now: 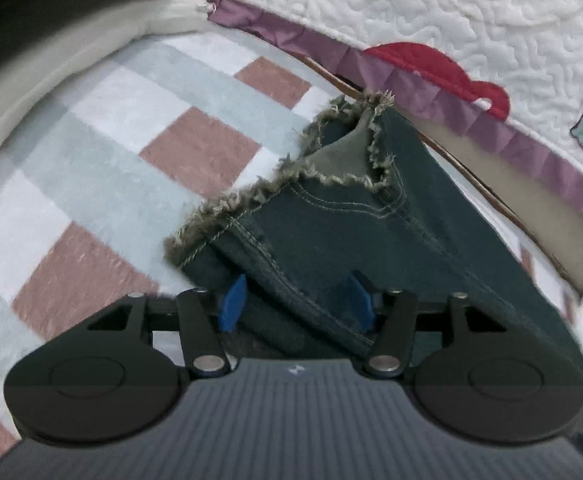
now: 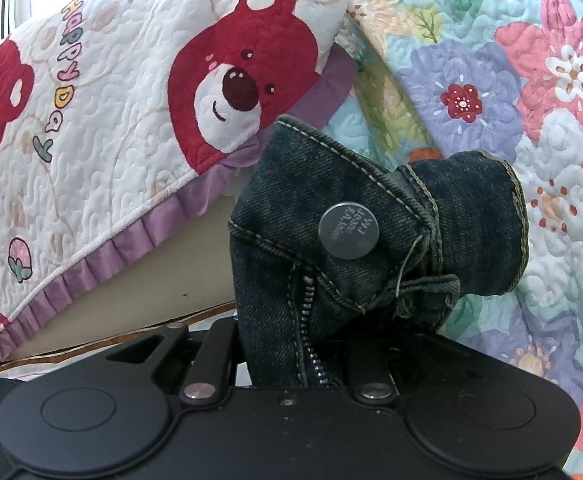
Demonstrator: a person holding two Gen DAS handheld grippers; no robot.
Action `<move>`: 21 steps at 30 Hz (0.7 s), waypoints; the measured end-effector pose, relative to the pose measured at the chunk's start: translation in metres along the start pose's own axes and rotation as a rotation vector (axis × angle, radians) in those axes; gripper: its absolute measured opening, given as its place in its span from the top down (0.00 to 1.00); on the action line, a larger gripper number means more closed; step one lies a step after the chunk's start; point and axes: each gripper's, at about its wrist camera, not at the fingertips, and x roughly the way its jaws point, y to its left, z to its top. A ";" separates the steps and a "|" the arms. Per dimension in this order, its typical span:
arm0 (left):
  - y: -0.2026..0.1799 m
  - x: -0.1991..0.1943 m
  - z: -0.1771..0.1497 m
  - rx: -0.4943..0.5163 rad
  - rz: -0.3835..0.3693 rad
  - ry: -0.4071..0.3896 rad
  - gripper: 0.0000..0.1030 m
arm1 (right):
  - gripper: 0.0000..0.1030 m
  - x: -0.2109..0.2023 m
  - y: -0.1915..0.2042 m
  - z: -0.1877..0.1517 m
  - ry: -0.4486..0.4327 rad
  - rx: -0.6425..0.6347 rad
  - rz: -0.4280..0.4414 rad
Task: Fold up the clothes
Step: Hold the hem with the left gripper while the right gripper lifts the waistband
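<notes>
Dark denim jeans [image 1: 351,216] lie with a frayed leg hem [image 1: 275,184] on the checked rug. My left gripper [image 1: 296,302] stands over the leg, its blue pads [image 1: 233,304] apart. The cloth runs between them and the pads do not squeeze it. In the right wrist view the waistband of the jeans [image 2: 291,208] is bunched up, with its metal button [image 2: 348,231] and open zipper [image 2: 307,320] showing. The denim comes up out of my right gripper [image 2: 291,360], which is shut on it. The cloth hides the fingertips.
A pink, grey and white checked rug [image 1: 111,160] covers the floor. Beside it stands a bed with a cream side [image 2: 151,280], a white bear quilt [image 2: 111,100] with a purple frill [image 1: 411,80], and a floral quilt [image 2: 491,80].
</notes>
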 end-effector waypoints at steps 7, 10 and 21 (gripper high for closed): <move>-0.025 -0.011 0.001 0.163 0.086 -0.135 0.97 | 0.82 -0.001 0.002 -0.002 -0.002 -0.003 -0.003; -0.040 -0.044 -0.005 0.241 0.095 -0.232 0.97 | 0.82 0.001 0.002 -0.001 -0.002 -0.007 -0.003; -0.012 -0.016 -0.001 0.177 0.267 -0.106 0.83 | 0.82 0.001 -0.007 0.002 -0.014 0.006 -0.015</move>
